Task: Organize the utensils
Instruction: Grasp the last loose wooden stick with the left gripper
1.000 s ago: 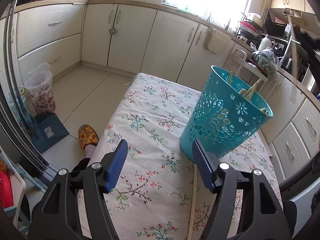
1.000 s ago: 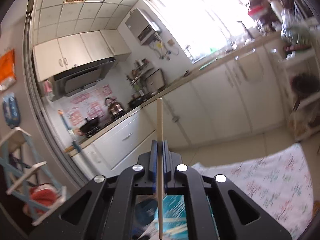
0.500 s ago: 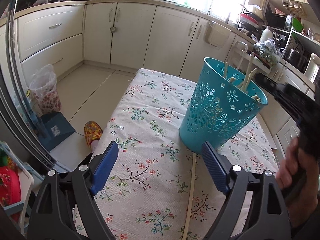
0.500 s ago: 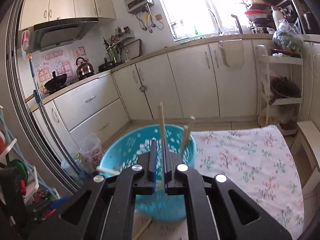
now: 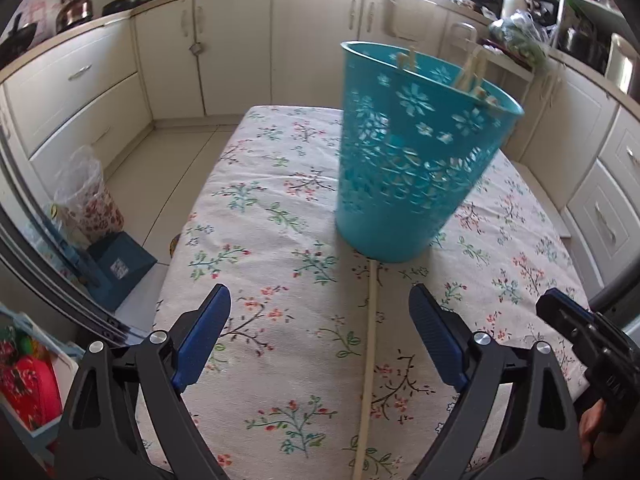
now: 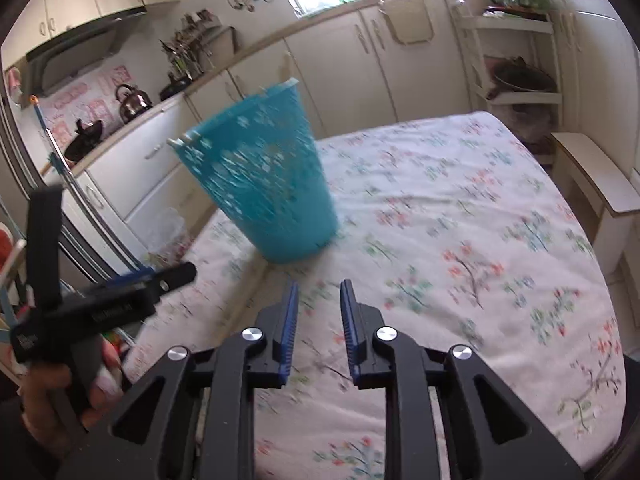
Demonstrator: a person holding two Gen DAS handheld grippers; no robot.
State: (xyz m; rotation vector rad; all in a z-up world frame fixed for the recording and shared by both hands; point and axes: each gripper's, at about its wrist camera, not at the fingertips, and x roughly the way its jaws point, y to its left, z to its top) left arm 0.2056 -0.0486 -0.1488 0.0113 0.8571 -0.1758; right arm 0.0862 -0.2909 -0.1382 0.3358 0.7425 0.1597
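Kitchen scene, table (image 5: 256,216) covered in a floral cloth, cream cabinets behind. Near the middle of the table, a teal perforated basket (image 5: 408,160), upright, with several pale chopsticks (image 5: 472,68) poking above its rim. On the cloth, 1 more loose chopstick (image 5: 370,344), lying lengthwise, far tip touching or tucked just under the basket's base, near end running off the bottom edge of the left view.

Left gripper (image 5: 318,340): blue pads spread wide and opening further, straddling the loose chopstick without touching it, nothing held. Right gripper (image 6: 318,320): pads narrow but parting, nothing between them, hovering over bare cloth just in front of the basket.

Likely risks from here:
- Thin round stick on soft cloth: apt to roll or slip from under 1 pad if closed off-centre.
- Pad tips pinching the fabric along with the stick, dragging the cloth and shifting the basket.
- Stick's far tip possibly trapped under the basket: a pull may tip or nudge it.
- 2 grippers close together: chance of collision.
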